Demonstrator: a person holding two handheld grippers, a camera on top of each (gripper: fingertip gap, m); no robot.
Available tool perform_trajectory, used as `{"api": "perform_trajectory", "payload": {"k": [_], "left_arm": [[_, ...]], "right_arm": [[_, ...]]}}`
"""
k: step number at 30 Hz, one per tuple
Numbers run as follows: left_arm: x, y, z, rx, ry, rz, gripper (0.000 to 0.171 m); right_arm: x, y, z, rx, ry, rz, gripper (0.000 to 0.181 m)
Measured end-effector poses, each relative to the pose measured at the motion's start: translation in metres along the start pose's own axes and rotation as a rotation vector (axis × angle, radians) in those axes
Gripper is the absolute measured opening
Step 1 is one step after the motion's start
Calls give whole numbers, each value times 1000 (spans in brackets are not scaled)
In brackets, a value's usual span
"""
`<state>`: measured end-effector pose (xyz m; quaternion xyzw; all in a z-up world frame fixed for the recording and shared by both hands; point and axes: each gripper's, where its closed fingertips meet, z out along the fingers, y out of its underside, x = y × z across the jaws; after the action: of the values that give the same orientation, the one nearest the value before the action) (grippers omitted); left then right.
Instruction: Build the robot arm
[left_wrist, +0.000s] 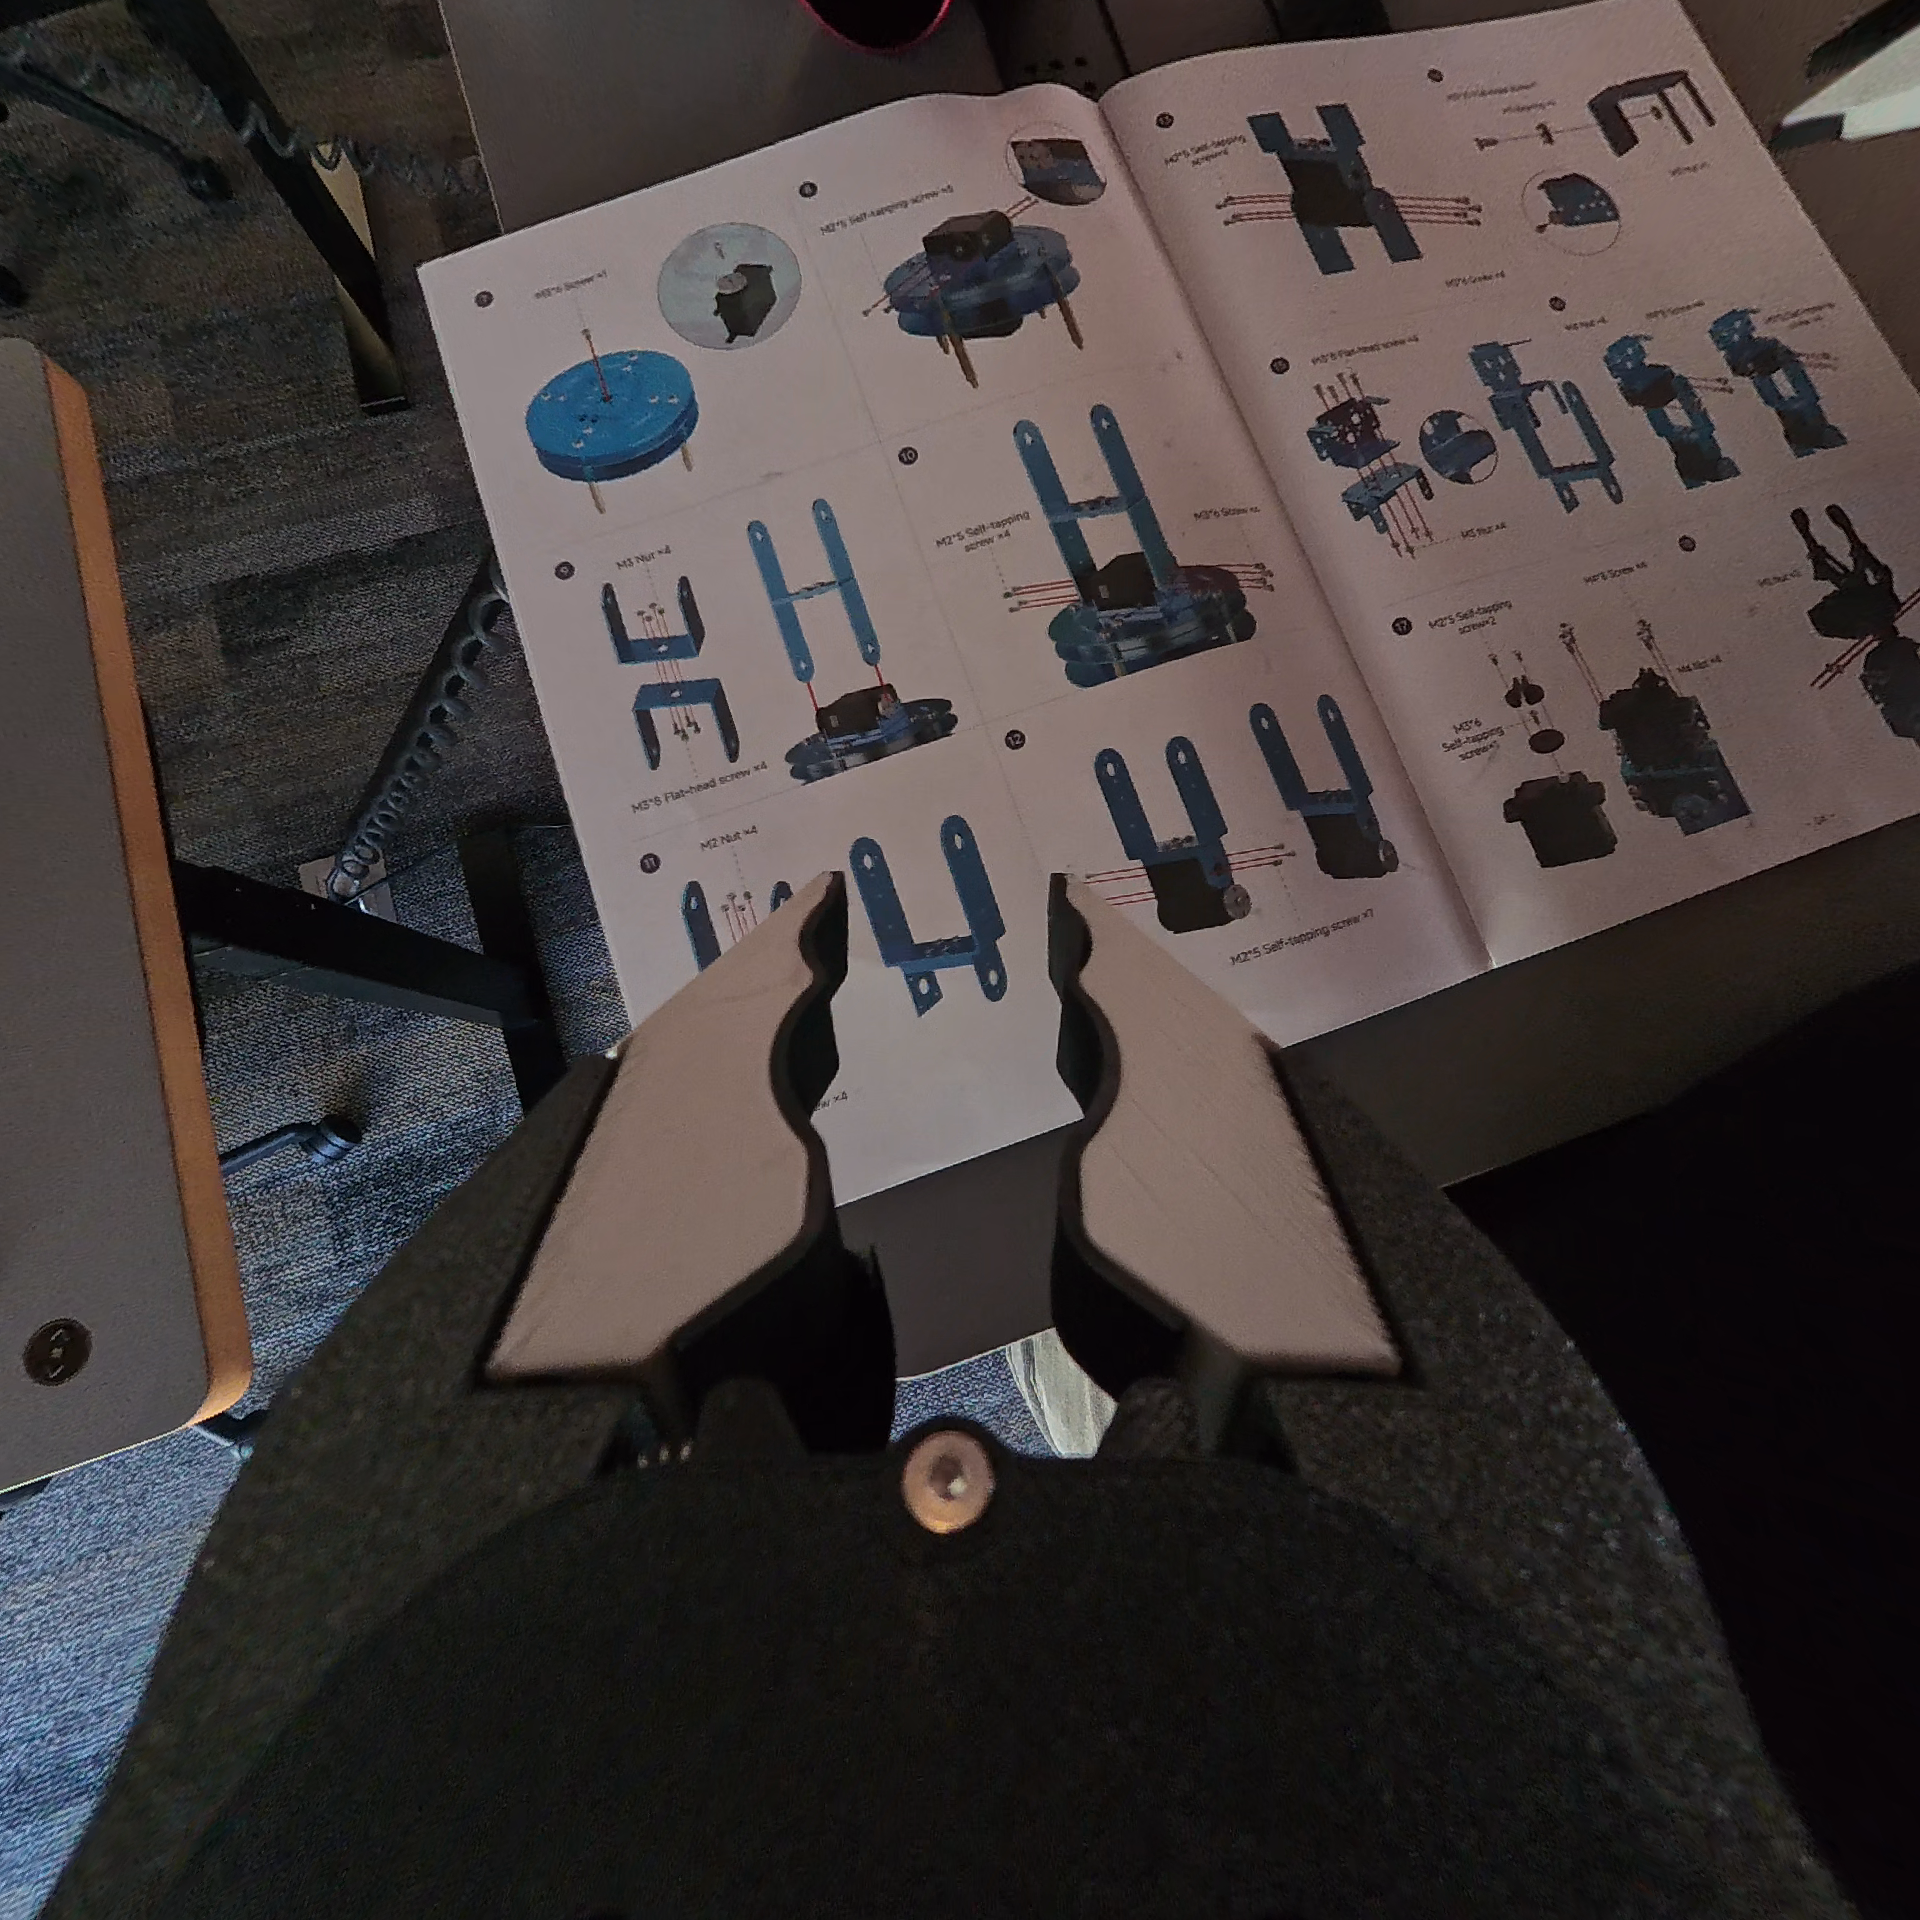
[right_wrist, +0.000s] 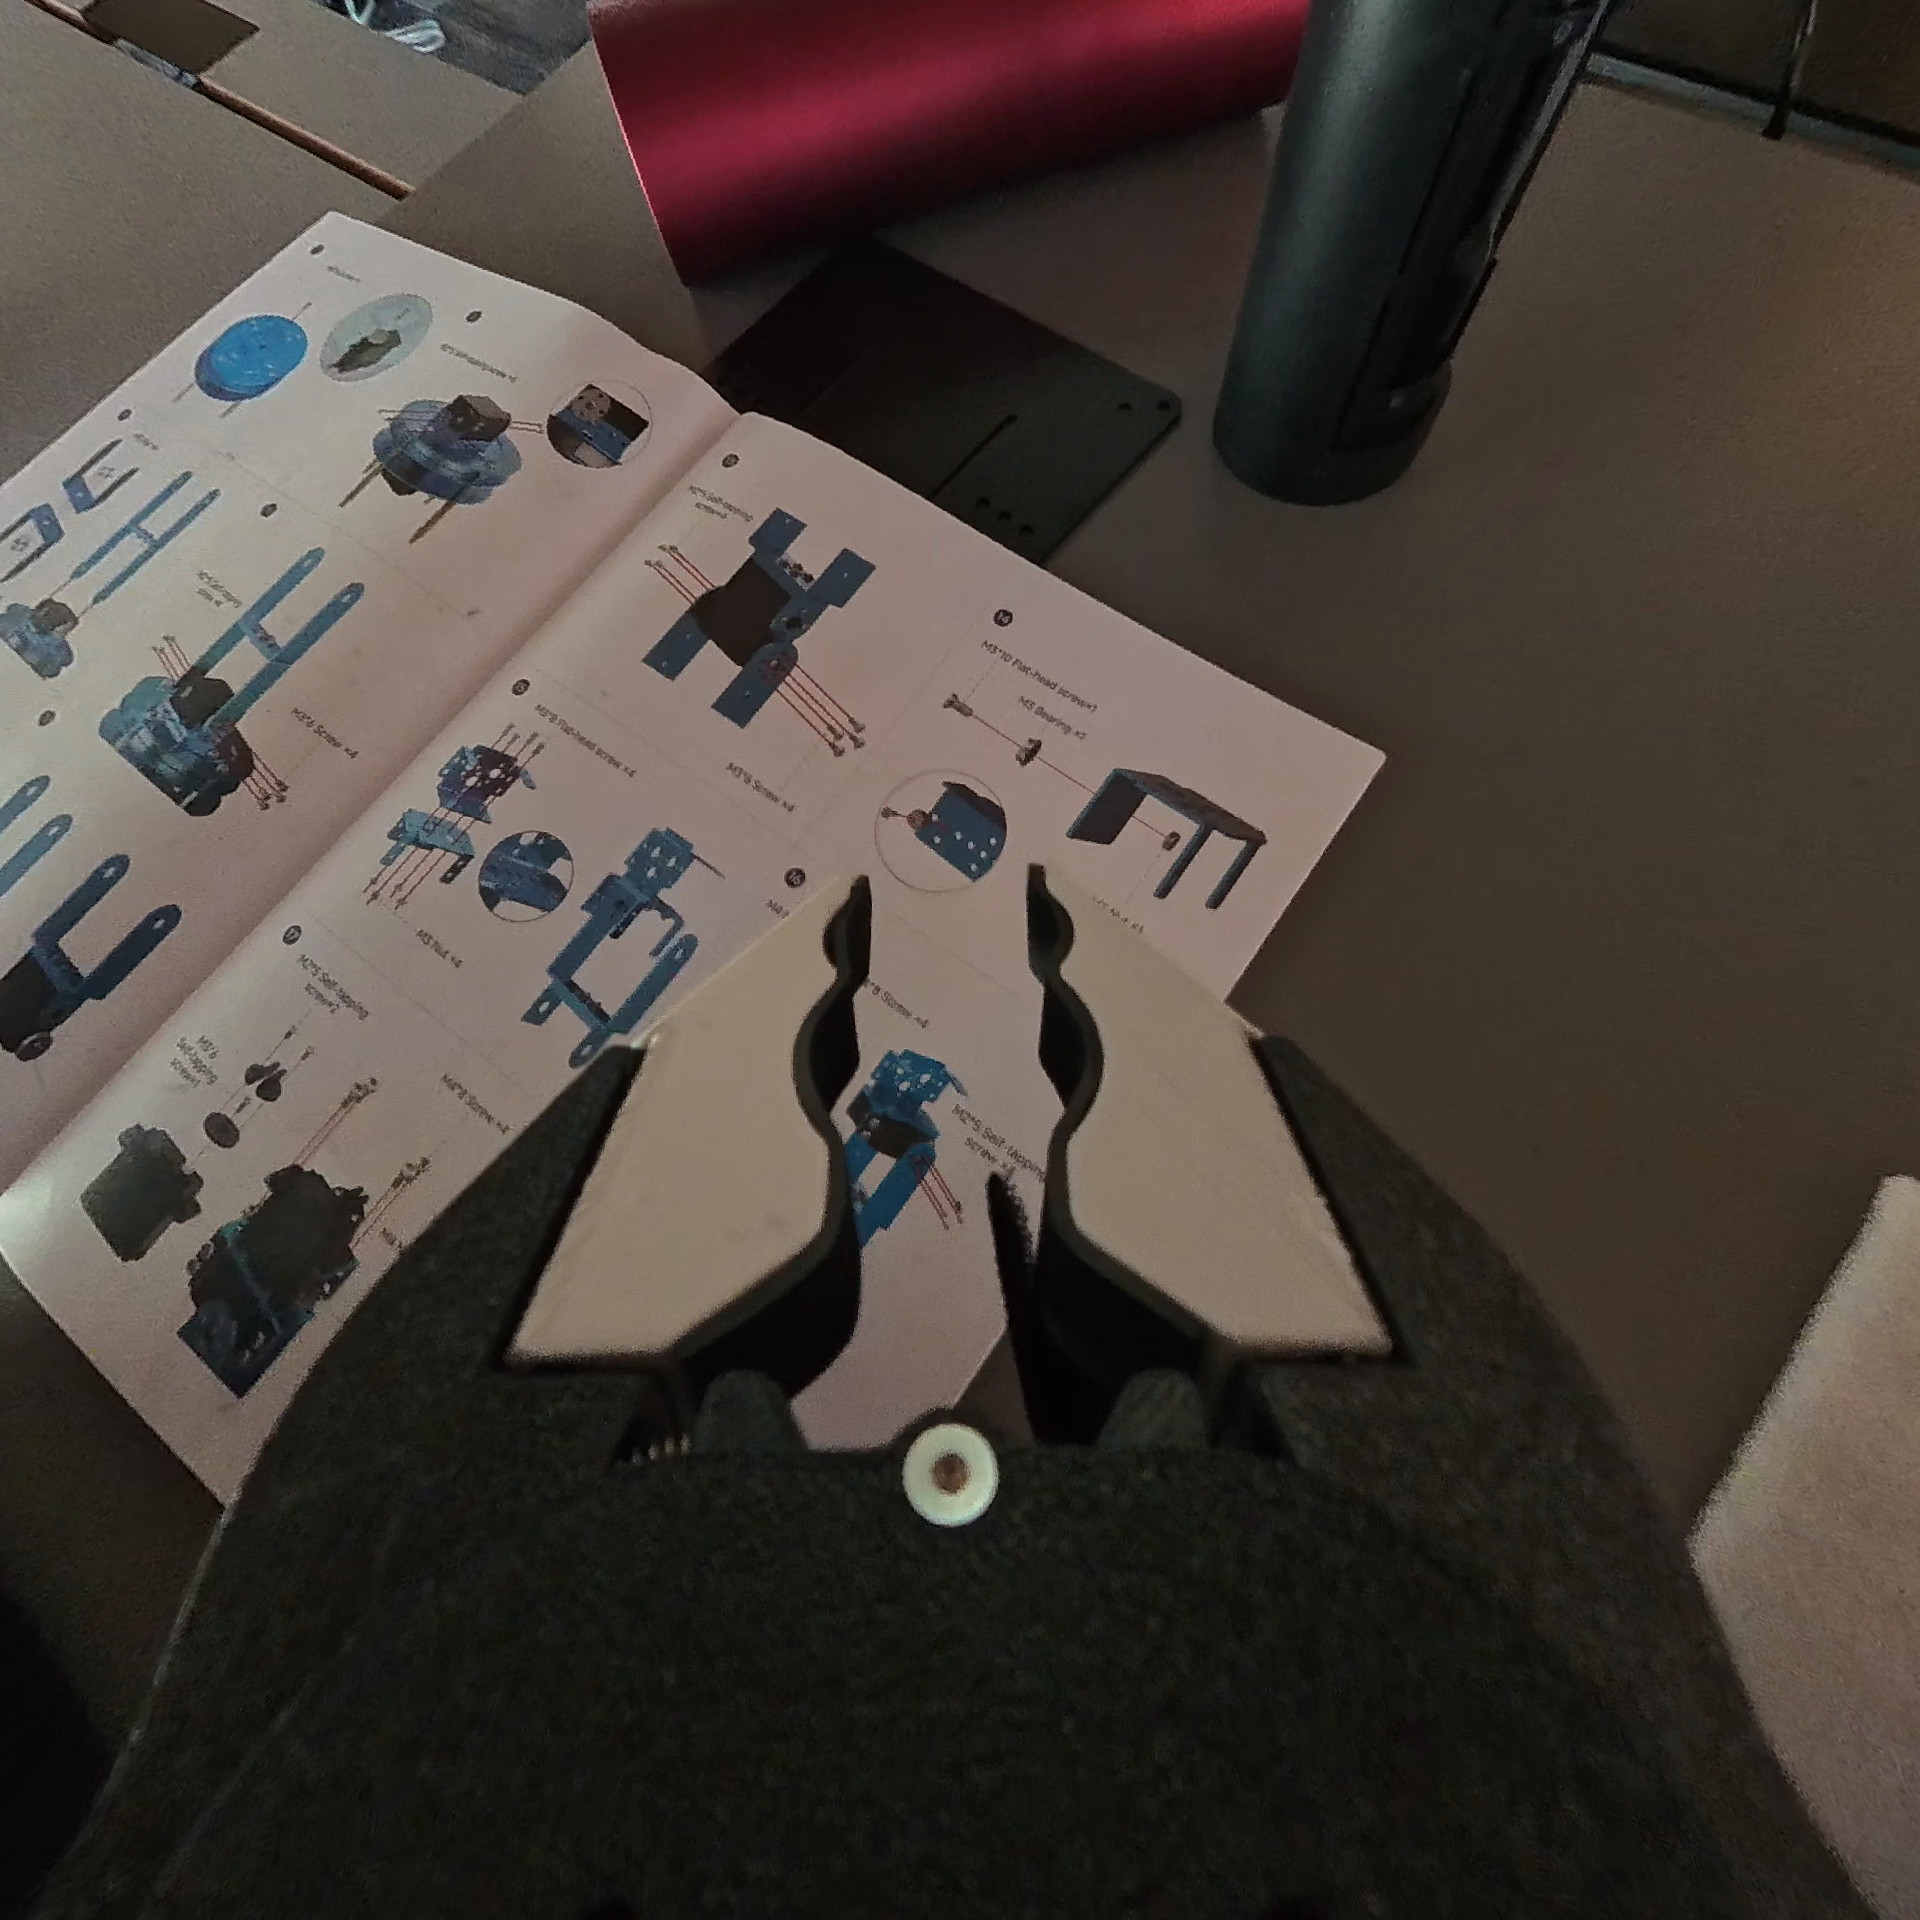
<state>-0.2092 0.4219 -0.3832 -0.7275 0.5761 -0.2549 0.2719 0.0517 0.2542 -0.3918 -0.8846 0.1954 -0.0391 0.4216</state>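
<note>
Paper booklet (left_wrist: 1039, 520), open flat with blue parts drawn on its matte pages, lies on the smooth grey table (right_wrist: 1610, 727) under both grippers. The left gripper (left_wrist: 948, 883) hovers over the near left page, jaws apart and empty. The right gripper (right_wrist: 945, 878) hangs above the right page, jaws apart too. Beyond its jaws stand a dark cylinder (right_wrist: 1351, 260), a flat black plate (right_wrist: 935, 395) and a red sheet (right_wrist: 883, 114).
</note>
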Motion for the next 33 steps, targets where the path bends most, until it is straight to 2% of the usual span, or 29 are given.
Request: {"api": "perform_trajectory", "payload": {"k": [33], "left_arm": [[24,-24,25,-21,78,100,38]], "right_arm": [[25,27,-23,4,46,103,28]]}}
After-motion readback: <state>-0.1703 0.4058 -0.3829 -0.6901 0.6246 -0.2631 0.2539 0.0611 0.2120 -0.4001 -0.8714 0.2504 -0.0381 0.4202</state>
